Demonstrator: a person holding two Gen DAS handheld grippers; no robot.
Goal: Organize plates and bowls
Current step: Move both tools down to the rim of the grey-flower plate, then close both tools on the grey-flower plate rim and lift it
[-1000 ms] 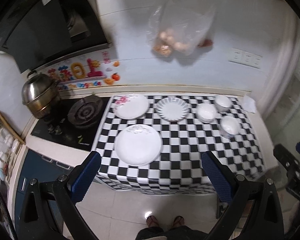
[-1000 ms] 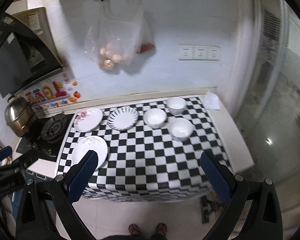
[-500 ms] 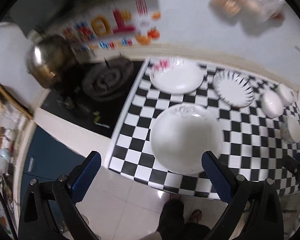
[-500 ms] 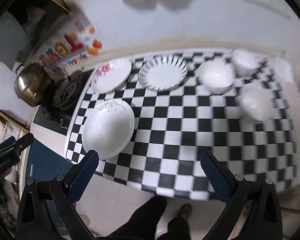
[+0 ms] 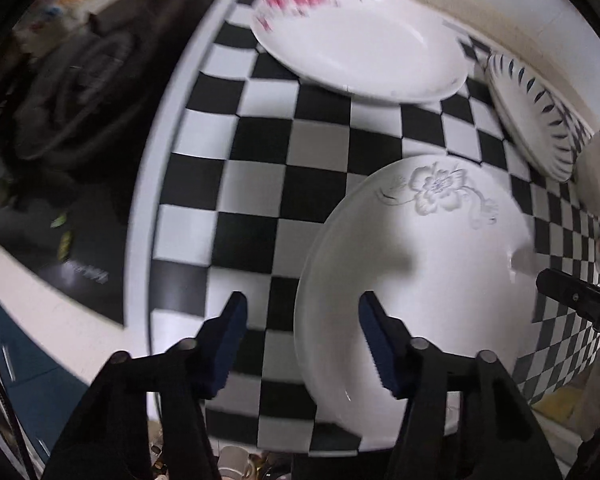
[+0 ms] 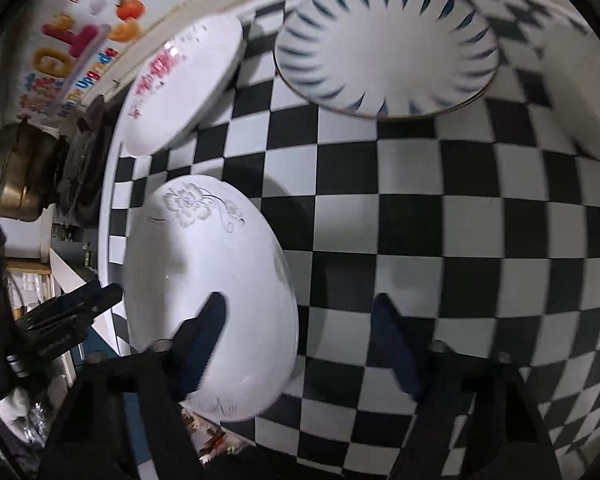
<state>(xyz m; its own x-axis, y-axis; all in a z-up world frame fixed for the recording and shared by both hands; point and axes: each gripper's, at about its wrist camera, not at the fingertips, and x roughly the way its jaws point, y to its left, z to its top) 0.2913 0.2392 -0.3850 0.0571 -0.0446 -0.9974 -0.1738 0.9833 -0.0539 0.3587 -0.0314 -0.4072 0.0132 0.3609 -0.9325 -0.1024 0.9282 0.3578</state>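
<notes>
Dim indoor light, soft shadows, motion blur, strong fisheye warping toward edges.

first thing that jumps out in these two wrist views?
The black-and-white checkered cloth dominates both views. On it at the near edge lies the large white plate with a grey flower, with the open left gripper straddling its left rim and the open right gripper its right rim. Behind it sit the pink-flowered plate at the left and the blue-streaked plate at the right.
</notes>
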